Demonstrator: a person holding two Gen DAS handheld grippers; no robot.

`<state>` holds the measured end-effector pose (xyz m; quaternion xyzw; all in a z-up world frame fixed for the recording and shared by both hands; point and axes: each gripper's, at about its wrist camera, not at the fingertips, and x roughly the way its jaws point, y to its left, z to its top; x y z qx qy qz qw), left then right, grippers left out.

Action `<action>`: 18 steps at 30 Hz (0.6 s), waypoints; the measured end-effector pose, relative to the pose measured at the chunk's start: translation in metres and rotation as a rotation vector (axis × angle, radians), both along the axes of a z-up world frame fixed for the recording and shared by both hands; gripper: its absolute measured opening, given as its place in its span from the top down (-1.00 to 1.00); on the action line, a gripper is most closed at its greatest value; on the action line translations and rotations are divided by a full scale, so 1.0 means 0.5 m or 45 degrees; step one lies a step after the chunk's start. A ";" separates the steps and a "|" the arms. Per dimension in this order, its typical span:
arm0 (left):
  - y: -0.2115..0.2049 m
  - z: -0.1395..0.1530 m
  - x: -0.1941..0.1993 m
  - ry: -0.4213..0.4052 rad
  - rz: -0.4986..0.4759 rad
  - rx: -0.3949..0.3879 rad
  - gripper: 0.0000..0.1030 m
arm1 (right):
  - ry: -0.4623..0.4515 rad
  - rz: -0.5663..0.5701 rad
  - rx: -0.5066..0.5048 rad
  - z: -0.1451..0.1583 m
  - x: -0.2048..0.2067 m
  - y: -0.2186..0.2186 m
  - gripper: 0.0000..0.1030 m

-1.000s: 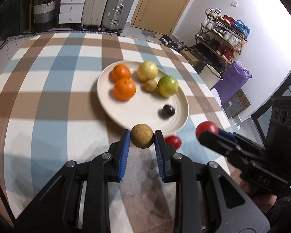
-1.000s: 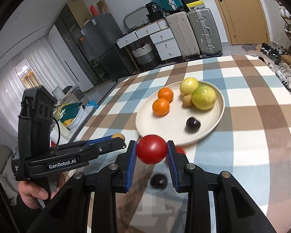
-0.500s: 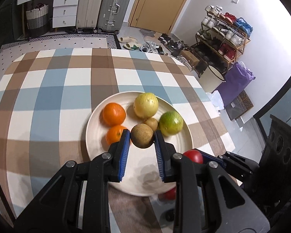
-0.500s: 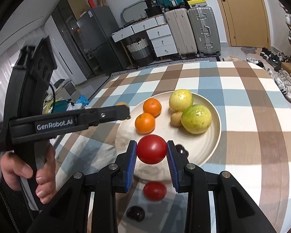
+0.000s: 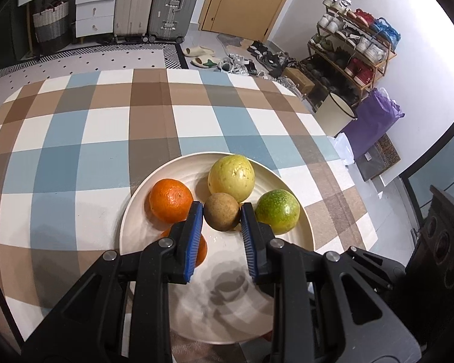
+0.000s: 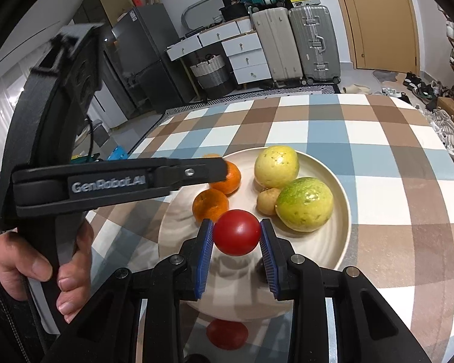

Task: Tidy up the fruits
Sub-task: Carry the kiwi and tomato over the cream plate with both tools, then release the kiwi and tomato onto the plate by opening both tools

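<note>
My left gripper (image 5: 221, 216) is shut on a small brown round fruit (image 5: 221, 215) and holds it above the cream plate (image 5: 154, 181). On the plate lie two oranges (image 5: 170, 200), a yellow fruit (image 5: 231, 178) and a green fruit (image 5: 277, 211). My right gripper (image 6: 236, 233) is shut on a red tomato (image 6: 236, 232) above the plate's (image 6: 339, 242) near side. A small brown fruit (image 6: 268, 201) lies by the green fruit (image 6: 305, 203). A second red tomato (image 6: 227, 334) lies on the cloth below the plate. The left gripper's body (image 6: 106, 183) crosses the right wrist view.
The table has a blue, brown and white checked cloth (image 5: 106, 127). A dark fruit is partly hidden behind my right finger on the plate. Suitcases (image 5: 166, 3), drawers and a shoe rack (image 5: 354, 48) stand beyond the table.
Both grippers have moved forward over the plate with their fruits. The plate now sits directly under them and the loose tomato lies closer to the camera's bottom edge.
</note>
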<state>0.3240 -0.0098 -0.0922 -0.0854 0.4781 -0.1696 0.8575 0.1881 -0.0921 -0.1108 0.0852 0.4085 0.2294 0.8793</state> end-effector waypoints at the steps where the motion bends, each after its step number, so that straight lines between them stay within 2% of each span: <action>1: -0.001 -0.003 0.005 0.005 -0.001 -0.003 0.56 | 0.000 0.001 -0.002 -0.001 0.001 0.002 0.39; 12: -0.004 -0.021 0.031 0.017 0.012 -0.011 0.56 | 0.007 -0.003 -0.034 -0.017 0.018 0.012 0.37; 13: 0.000 -0.018 0.029 0.013 0.017 -0.018 0.56 | -0.009 -0.008 -0.037 -0.015 0.016 0.011 0.33; 14: 0.002 -0.015 0.025 0.011 0.020 -0.019 0.56 | -0.021 -0.016 -0.040 -0.013 0.015 0.011 0.14; 15: 0.004 -0.011 0.022 0.006 0.021 -0.018 0.56 | -0.038 -0.023 -0.036 -0.010 0.013 0.010 0.03; 18: 0.011 -0.001 0.011 -0.007 0.027 -0.016 0.56 | -0.068 -0.030 -0.043 0.002 0.006 0.009 0.03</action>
